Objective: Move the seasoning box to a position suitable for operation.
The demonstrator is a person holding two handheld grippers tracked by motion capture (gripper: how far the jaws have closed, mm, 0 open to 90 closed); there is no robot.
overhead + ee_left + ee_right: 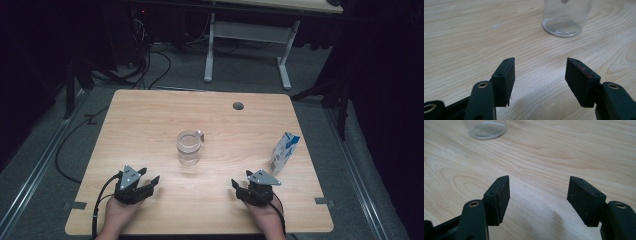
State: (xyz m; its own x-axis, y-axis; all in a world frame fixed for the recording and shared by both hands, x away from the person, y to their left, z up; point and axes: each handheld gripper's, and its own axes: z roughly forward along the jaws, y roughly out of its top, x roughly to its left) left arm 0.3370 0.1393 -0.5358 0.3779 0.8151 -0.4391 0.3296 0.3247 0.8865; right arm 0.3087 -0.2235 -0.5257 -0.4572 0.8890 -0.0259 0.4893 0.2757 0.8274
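While both tongs rest spread and empty, the left gripper (146,184) and right gripper (241,186) sit nearer the person than the glass jar (189,148). Nothing looks started. A carton (283,152) stands right of the jar, maybe to grab next.

A lab or recording room, by the look of it; black curtains (385,75) hang dark all round; a light wooden desk (150,125) stands alone on grey carpet (325,130); at 12 o'clock sits a second desk (260,30) on a white frame; at 11 o'clock black cables (150,65) tangle across the floor; metal rails (35,170) run along 9 o'clock.
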